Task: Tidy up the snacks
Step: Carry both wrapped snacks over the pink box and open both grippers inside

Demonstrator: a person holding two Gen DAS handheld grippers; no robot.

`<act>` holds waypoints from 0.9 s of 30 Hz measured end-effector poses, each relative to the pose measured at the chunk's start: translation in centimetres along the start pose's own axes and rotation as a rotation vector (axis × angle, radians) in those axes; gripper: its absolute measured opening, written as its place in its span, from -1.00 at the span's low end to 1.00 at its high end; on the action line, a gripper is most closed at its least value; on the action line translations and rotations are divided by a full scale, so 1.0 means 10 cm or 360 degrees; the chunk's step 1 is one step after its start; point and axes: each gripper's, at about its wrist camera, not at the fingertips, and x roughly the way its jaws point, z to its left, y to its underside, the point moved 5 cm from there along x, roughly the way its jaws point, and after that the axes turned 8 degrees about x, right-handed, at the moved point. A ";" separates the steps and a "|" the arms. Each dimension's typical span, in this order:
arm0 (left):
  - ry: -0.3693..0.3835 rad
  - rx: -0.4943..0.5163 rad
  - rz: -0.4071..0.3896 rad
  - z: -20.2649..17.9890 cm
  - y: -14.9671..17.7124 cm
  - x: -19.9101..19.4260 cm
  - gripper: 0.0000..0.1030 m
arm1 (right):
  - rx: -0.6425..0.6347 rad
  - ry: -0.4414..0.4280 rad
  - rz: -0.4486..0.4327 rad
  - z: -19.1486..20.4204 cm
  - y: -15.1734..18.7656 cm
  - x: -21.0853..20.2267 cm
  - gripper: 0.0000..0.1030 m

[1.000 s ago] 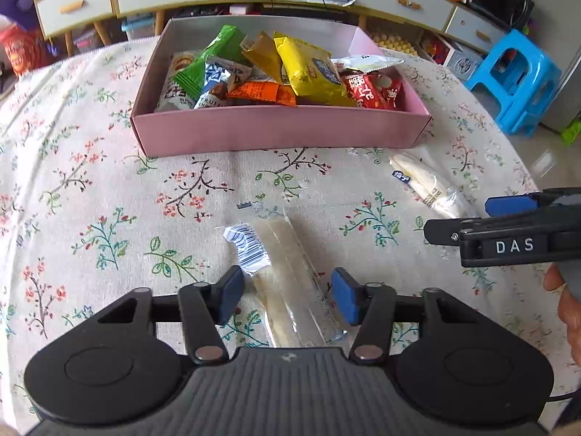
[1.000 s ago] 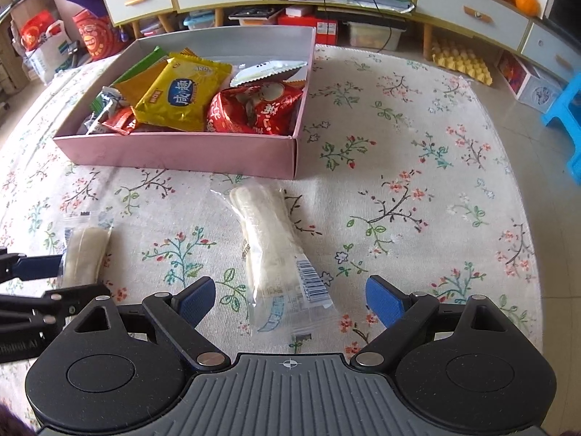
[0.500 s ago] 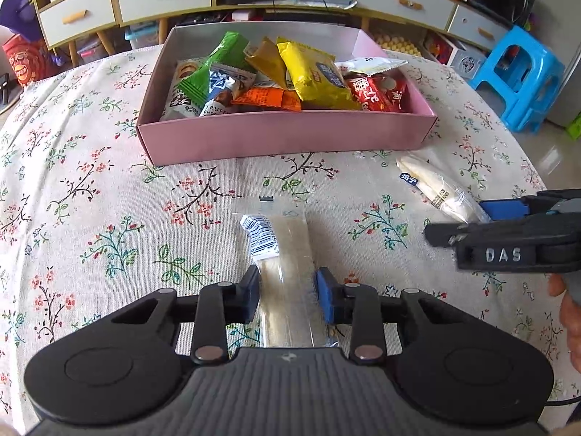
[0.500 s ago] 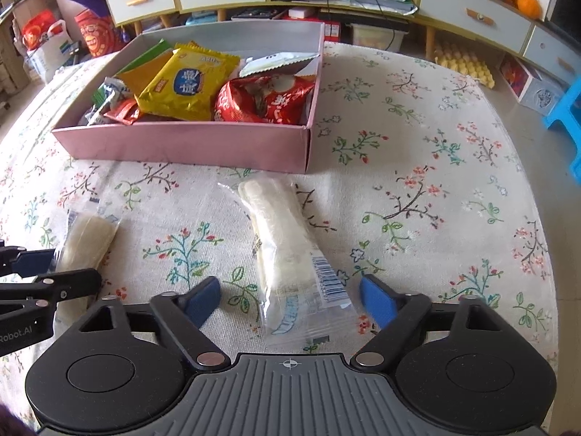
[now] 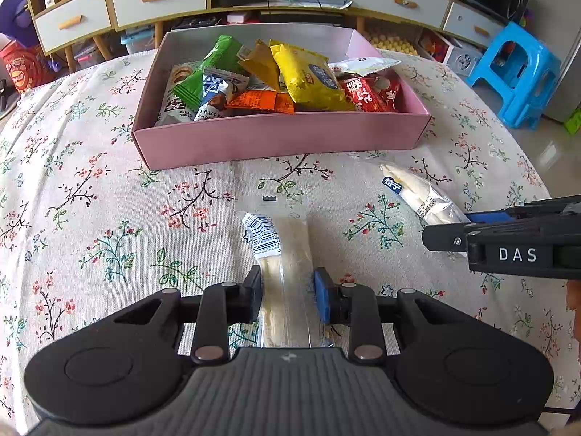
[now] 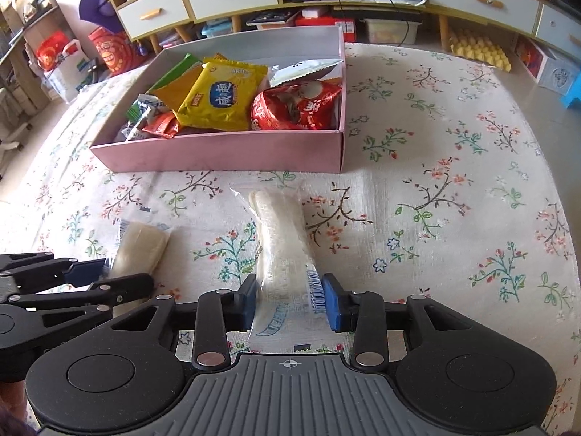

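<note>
**Both grippers clamped on wrapped bread sticks, pink box waiting ahead**

Two pale bread sticks in clear film wrappers lie on the flowered desk cloth point(image 5: 109, 218), near of the pink box point(image 5: 279, 138). The left bread stick point(image 5: 287, 254) lies lengthwise between the left gripper point(image 5: 287, 296), whose jaws are drawn in until both blue pads press its sides at the near half, with the barcode flap free on the far left. The right bread stick point(image 6: 279, 232) lies the same way in the right gripper point(image 6: 288, 299), jaws closed in against the wrapper near its printed, barcoded end.

Both look light and soft; the film is likely slippery and crinkly, and a hard squeeze would probably dent the bread. A hold across the bread's body, not the empty sealed film at the ends, seems safest, and both grips appear to sit close to that. Whether either stick is off the cloth yet cannot be told.

The box already holds a heap of packets: a yellow packet point(image 5: 308, 76), green, orange and red ones beside it. The barest floor shows along the far wall.

The left wrist view shows the right gripper only from the side, hiding its grip; the right wrist view shows that grip plainly, plus the box's right wall and open cloth to the right. The left view alone shows the blue stool point(image 5: 515, 72) far right.
</note>
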 end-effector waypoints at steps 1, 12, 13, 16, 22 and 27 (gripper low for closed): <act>0.0000 0.0001 0.0000 0.00 0.00 0.00 -0.48 | 0.0009 -0.0004 0.0001 -0.01 0.00 -0.01 -0.31; 0.0022 0.0007 -0.0022 -0.01 -0.02 -0.04 -0.56 | 0.0064 -0.0016 -0.0022 -0.05 -0.04 -0.07 -0.33; 0.0026 0.0005 -0.0024 -0.01 -0.02 -0.04 -0.58 | 0.0075 -0.0020 -0.0026 -0.06 -0.05 -0.07 -0.33; 0.0039 0.0000 -0.0034 -0.01 -0.03 -0.06 -0.61 | 0.0095 -0.0046 -0.0036 -0.06 -0.06 -0.10 -0.33; 0.0065 0.0007 -0.0053 -0.03 -0.04 -0.09 -0.62 | 0.0095 -0.0070 -0.0046 -0.04 -0.07 -0.13 -0.34; 0.0060 0.0011 -0.0079 -0.03 -0.08 -0.12 -0.63 | 0.0143 -0.0099 -0.0042 -0.07 -0.08 -0.15 -0.34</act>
